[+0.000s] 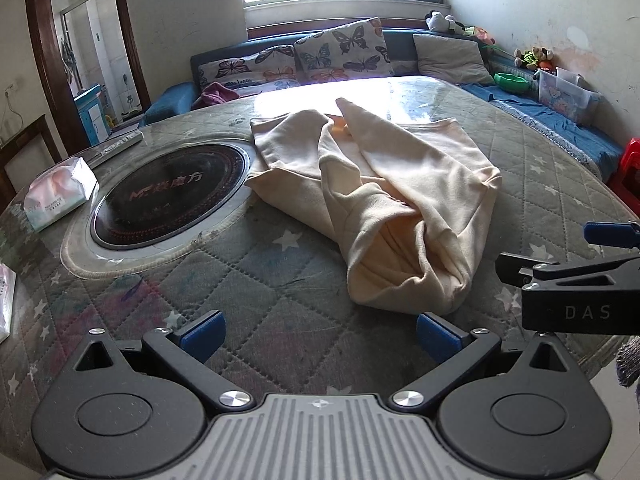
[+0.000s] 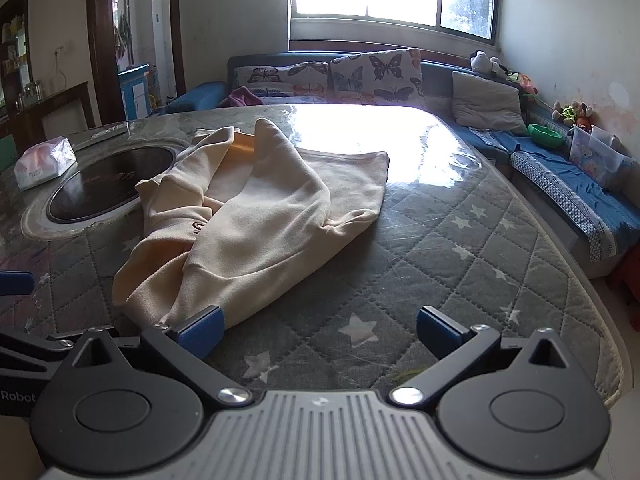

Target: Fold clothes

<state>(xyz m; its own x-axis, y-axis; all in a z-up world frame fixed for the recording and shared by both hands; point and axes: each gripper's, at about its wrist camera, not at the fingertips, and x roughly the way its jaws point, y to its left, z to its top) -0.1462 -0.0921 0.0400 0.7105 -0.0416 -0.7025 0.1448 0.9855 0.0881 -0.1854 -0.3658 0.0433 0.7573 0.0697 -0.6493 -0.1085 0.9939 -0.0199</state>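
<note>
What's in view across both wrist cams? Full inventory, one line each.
garment: 1, cream, crumpled mid-table, edge over the cooktop rim
table: 1, grey quilted star cover
cooktop: 1, black round, set into table left
tissue pack: 1, white-pink, left of cooktop
butterfly cushions: 2, patterned, sofa back
plain cushion: 1, grey, sofa corner
sofa: 1, blue, behind and right of table
bowl: 1, green, on sofa
left claw: 1, black with blue pads, open, empty
right claw: 1, same, open, empty
</note>
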